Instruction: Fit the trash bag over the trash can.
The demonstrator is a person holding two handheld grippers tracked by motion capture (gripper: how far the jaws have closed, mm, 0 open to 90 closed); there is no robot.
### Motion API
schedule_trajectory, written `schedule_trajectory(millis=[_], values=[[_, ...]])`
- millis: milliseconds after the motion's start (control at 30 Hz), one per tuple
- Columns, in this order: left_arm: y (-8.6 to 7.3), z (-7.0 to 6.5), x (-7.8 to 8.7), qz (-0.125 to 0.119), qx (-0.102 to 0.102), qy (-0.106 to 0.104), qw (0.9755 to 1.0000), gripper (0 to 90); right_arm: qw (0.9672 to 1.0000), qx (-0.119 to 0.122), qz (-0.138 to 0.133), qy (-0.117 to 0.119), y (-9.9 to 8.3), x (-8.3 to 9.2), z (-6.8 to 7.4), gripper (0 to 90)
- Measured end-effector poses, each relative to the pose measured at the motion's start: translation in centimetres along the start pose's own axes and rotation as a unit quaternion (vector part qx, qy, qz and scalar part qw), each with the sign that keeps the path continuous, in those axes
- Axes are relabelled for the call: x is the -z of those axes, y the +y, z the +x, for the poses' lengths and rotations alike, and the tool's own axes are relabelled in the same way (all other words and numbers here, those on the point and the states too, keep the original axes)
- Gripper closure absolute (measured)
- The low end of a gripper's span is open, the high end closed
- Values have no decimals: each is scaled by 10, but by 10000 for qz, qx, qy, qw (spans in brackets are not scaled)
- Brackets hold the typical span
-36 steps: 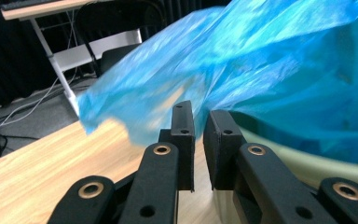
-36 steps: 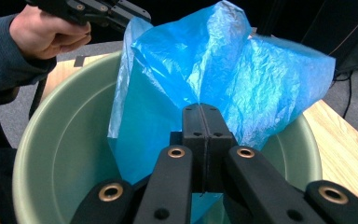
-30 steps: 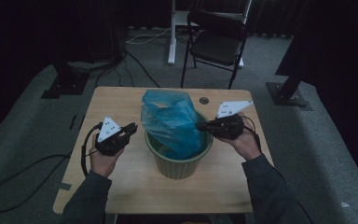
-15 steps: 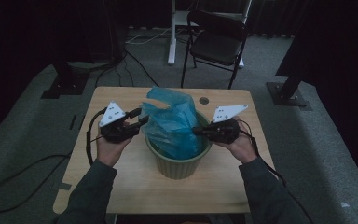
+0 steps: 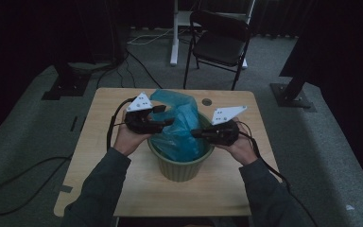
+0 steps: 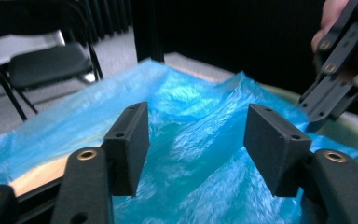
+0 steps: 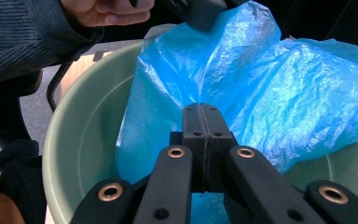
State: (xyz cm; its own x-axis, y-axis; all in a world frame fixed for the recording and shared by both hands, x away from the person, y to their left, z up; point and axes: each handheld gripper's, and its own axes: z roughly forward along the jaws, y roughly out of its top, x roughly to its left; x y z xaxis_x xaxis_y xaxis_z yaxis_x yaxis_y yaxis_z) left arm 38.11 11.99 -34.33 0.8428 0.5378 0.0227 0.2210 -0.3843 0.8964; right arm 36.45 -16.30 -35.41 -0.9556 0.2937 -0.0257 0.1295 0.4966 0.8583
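The thin blue plastic bag (image 5: 177,127) sits bunched in the round green tub (image 5: 179,165) on the bench. It is pinched by the closed right tongs (image 7: 200,114); the left tongs (image 6: 196,140), just opened and empty, should be re-closed on the bag's free edge.

Blue bag (image 5: 179,127) in green pot (image 5: 179,165); left tool (image 5: 163,116) open, right tool (image 5: 194,134) pinching bag.
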Motion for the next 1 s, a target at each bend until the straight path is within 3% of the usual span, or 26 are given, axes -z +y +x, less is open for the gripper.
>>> schedule_trajectory(millis=[133, 233, 400, 533, 667, 833, 933, 1000], values=[[-2, -9, -5, 340, -177, 14, 9993, 776, 10000, 54, 75, -8, 0, 0, 1, 899], [-5, -16, -5, 405, -260, -44, 9988, 879, 9999, 69, 77, 28, -1, 4, 0, 792], [-7, -24, -4, 437, -406, -95, 9982, 890, 9998, -56, -172, 7, 3, 15, -5, 682], [-8, -28, -4, 429, -430, -85, 9981, 891, 9990, -288, -304, -133, 14, 16, -12, 606], [-8, -31, -6, 432, -480, -61, 9979, 891, 9972, -530, -487, -189, 28, 11, -18, 574], [-9, -35, -7, 444, -517, -49, 9977, 892, 9969, -659, -393, -180, 40, -6, -19, 524], [-9, -36, -5, 430, -542, -38, 9976, 892, 9965, -813, -153, -110, 42, -19, -22, 560], [-9, -37, -3, 409, -552, -9, 9976, 892, 9963, -846, 60, -159, 41, -23, -22, 698]])
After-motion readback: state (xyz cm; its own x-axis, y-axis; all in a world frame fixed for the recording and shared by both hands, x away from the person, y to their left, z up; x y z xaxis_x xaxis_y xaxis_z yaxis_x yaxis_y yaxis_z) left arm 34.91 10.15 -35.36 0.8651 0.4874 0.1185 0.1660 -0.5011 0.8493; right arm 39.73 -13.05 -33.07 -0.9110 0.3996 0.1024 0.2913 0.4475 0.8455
